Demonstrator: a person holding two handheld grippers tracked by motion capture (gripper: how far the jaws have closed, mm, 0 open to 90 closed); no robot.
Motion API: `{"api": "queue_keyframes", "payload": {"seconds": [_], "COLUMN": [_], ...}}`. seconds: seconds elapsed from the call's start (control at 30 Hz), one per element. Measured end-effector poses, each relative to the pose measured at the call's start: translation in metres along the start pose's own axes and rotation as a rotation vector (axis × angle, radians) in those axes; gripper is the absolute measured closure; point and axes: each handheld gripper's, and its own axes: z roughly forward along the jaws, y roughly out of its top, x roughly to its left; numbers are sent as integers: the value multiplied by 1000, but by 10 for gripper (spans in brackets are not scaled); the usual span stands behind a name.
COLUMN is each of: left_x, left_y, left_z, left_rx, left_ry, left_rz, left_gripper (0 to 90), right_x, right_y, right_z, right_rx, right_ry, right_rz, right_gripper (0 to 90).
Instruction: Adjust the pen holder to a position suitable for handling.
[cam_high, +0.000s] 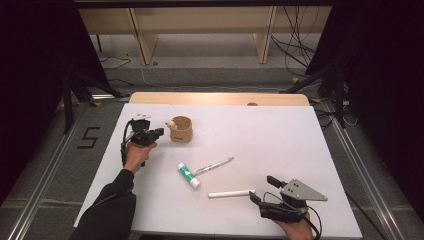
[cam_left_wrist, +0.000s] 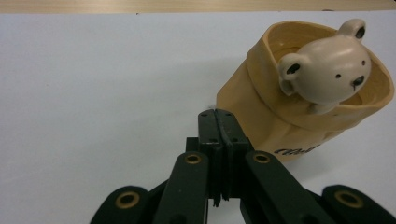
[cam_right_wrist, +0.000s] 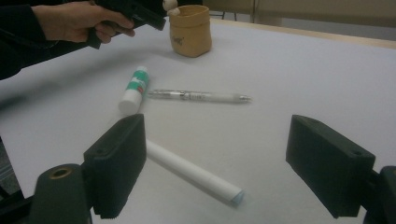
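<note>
A tan cup (cam_high: 181, 129) with a small bear figure (cam_left_wrist: 327, 70) on its rim stands upright at the back left of the white table top (cam_high: 280, 135). My left gripper (cam_high: 159, 132) is just left of the cup, jaws shut with nothing between them; in the left gripper view its tips (cam_left_wrist: 218, 114) sit beside the cup wall (cam_left_wrist: 261, 116). A green and white glue stick (cam_high: 188, 175), a clear pen (cam_high: 214, 165) and a white stick (cam_high: 231, 193) lie in the middle. My right gripper (cam_high: 261, 188) is open at the front right, just right of the white stick (cam_right_wrist: 191, 175).
The table's wooden far edge (cam_high: 215, 98) borders the white top. Beyond it stand wooden furniture legs (cam_high: 145, 45) and loose cables (cam_high: 295, 45) on the floor. Metal rails (cam_high: 45, 175) run along both sides of the table.
</note>
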Motion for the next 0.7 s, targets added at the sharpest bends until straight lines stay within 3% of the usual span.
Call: {"api": "queue_keyframes", "payload": {"seconds": [0.7], "left_x": [-6], "left_y": [9], "left_z": [23], "left_rx": [33], "left_ry": [-7], "left_rz": [11], "left_gripper": [894], "right_x": [0], "right_y": [0], "right_z": [1], "right_rx": [3], "right_ry": [6], "right_rz": [0], "right_gripper": [211]}}
